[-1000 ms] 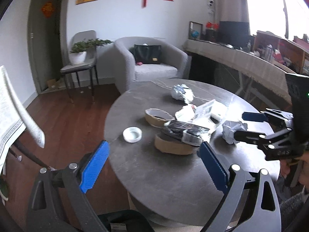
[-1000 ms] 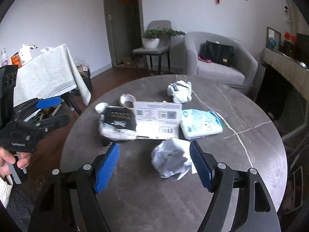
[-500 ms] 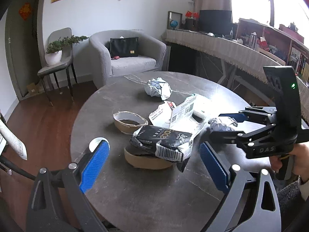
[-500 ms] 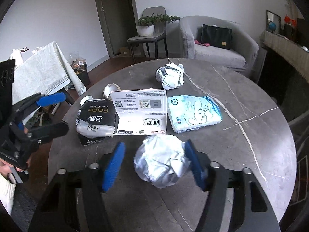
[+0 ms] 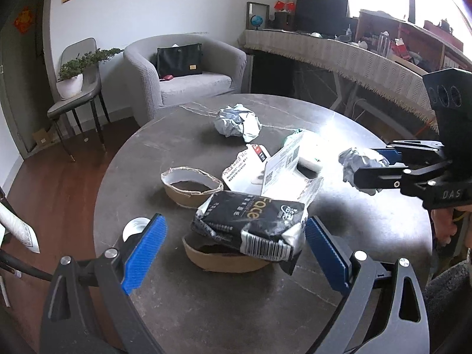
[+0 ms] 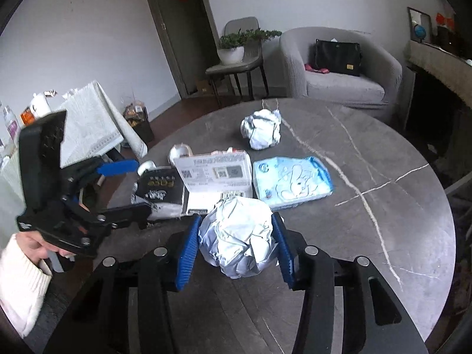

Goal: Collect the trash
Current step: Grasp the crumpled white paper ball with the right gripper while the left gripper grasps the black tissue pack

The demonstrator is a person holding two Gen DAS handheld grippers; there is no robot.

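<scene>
Crumpled paper ball (image 6: 237,236), white and grey, sits between the blue pads of the right gripper (image 6: 236,244), pinched from both sides; jaws have just been closing, now roughly half spread with the pads (image 6: 187,253) pressed into the wad. Seems lifted a little off the round grey table (image 6: 383,206), though cannot tell for sure.

Left gripper (image 5: 233,253) spread wide, holding nothing, hovering with the black wrapper (image 5: 250,221) lying between its pads but untouched. That wrapper rests on a brown paper bowl (image 5: 224,261).

Only in the right wrist view: a light blue tissue pack (image 6: 292,181) flat on the table just beyond the ball, beside a white label-covered box (image 6: 216,177); a hand (image 6: 35,244) in a white sleeve gripping the left tool.

Only in the left wrist view: a second brown paper bowl (image 5: 191,185) farther back, a white lid (image 5: 134,227) near the table edge partly behind the left pad, and a printed white wrapper (image 5: 242,168).

In both: another crumpled ball (image 5: 237,122) toward the far side, well apart from the rest.
</scene>
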